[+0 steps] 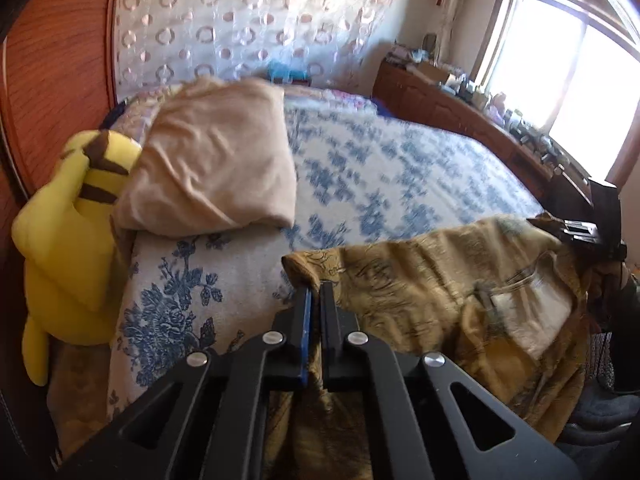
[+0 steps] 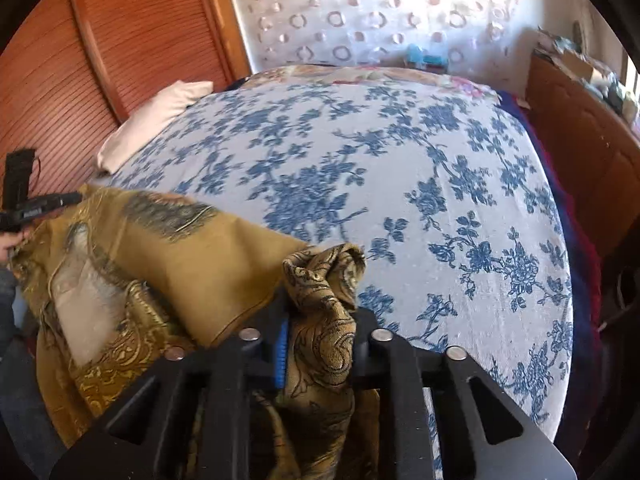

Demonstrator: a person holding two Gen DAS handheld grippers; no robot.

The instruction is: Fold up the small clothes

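A gold patterned garment (image 1: 440,280) with dark paisley print is held stretched between my two grippers above the near edge of the bed. My left gripper (image 1: 316,292) is shut on one corner of it. My right gripper (image 2: 320,300) is shut on a bunched corner of the same garment (image 2: 160,260). The right gripper also shows at the right edge of the left wrist view (image 1: 592,236). The left gripper shows at the left edge of the right wrist view (image 2: 36,208).
The bed has a white cover with blue flowers (image 2: 360,160). A beige pillow (image 1: 212,160) and a yellow plush toy (image 1: 68,240) lie at its left side. A wooden wardrobe (image 2: 100,40) stands left, a wooden cabinet (image 1: 460,108) with clutter right under the window.
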